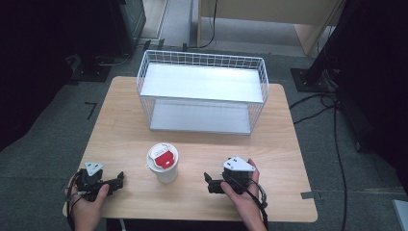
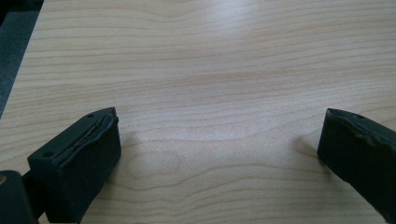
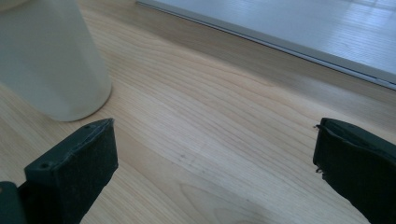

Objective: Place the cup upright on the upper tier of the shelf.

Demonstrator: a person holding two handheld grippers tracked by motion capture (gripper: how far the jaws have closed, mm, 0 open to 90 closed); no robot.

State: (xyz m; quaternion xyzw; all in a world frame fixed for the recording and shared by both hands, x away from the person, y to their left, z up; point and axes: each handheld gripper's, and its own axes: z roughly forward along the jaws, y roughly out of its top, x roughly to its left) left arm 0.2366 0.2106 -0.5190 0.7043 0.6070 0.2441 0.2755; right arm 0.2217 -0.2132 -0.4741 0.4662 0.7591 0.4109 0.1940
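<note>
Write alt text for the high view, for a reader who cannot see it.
A white paper cup with a red-and-white lid stands on a light wooden table, between the person's left gripper and right gripper, both resting open near the front edge. Behind the cup sits a white wire basket shelf.
</note>
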